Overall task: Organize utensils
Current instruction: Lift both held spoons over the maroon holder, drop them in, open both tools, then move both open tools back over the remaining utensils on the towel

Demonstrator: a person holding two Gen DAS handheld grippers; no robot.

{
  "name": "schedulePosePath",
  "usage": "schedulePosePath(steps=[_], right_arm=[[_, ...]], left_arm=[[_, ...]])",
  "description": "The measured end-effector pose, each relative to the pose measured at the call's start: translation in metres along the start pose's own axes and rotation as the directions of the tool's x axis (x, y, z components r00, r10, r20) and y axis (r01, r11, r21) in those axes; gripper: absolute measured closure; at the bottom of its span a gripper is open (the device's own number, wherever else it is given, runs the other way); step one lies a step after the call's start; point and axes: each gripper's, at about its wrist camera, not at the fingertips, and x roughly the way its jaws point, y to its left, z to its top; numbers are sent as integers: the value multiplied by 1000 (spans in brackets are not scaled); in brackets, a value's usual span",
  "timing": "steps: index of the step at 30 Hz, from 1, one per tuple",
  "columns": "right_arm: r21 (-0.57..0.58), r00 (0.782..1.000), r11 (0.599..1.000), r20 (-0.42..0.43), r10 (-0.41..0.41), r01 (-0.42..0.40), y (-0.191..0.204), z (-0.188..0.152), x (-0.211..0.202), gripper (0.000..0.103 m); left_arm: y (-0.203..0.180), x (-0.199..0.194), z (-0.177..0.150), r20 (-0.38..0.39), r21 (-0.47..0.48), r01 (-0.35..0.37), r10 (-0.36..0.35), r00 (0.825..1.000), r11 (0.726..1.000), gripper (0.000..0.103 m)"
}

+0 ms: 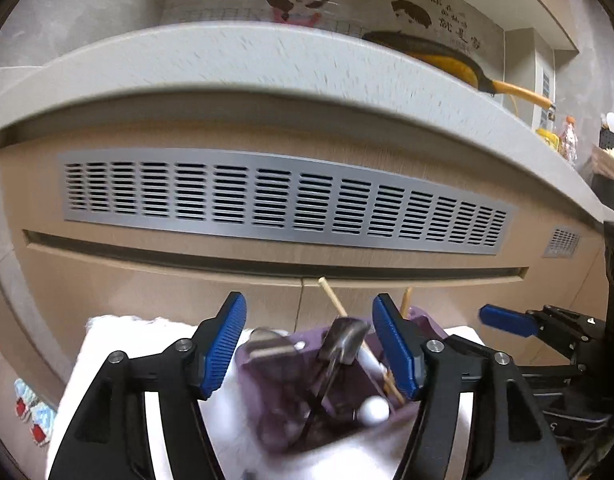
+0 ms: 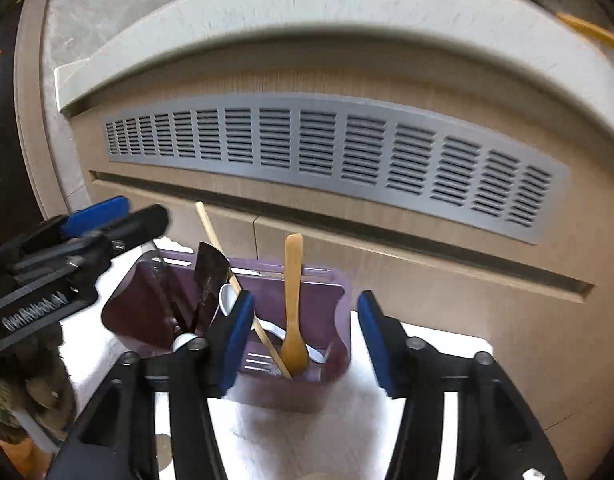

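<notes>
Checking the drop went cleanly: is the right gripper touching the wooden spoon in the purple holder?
Apart. The right wrist view shows the wooden spoon standing free in the purple holder, between the right gripper's open fingers, gaps either side.

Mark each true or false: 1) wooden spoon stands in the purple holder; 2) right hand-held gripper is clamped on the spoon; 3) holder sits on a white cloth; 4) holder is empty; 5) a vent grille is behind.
1) True: the wooden spoon stands in the purple holder.
2) False: the right hand-held gripper is open, holding nothing.
3) True: it sits on a white cloth.
4) False: it also holds a black spatula.
5) True: the vent grille is behind.
</notes>
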Motion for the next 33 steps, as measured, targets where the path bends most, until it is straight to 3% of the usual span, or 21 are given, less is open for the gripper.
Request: schedulePosePath(steps=[4,10,13,17,24,27,29,30,32,33], right_arm=[[-20,999,999,34,-39,40,11,-18,-32,30],[-44,990,992,81,-112,115,34,-56,-77,2],[-44,984,989,110,-136,142,39,-79,-100,1],[-75,993,991,57,-104,108,54,-105,-111,1],[-94,997,992,8,-83,83,64,-143,-122,1],[-72,996,993,-9,-90,89,56,-156,-124,1],[-53,994,993,-27,-107,106,45,-162,-124,1],[-49,993,992,-32,-115,113,41,-163,-123,2],[-49,989,989,-49,-139,136,32,-167,-121,9],[-51,988,988,-60,-146,143,29,-168,-119,18]], left_arm=[[3,-38,-12,-13,15,-20,21,1000,1000,30],[10,-93,-62,-97,60,-27,33,995,998,25],[14,-106,-97,-190,46,-9,18,982,999,24],[9,-111,-138,-287,51,11,4,958,999,24],[-5,-107,-163,-326,47,43,-25,945,998,25],[-12,-104,-159,-323,33,65,-51,945,997,33],[-25,-100,-153,-332,57,126,-100,938,990,36],[-33,-95,-149,-351,74,166,-131,927,983,39],[-41,-78,-144,-394,66,208,-166,904,976,56],[-43,-68,-142,-414,57,211,-170,894,976,59]])
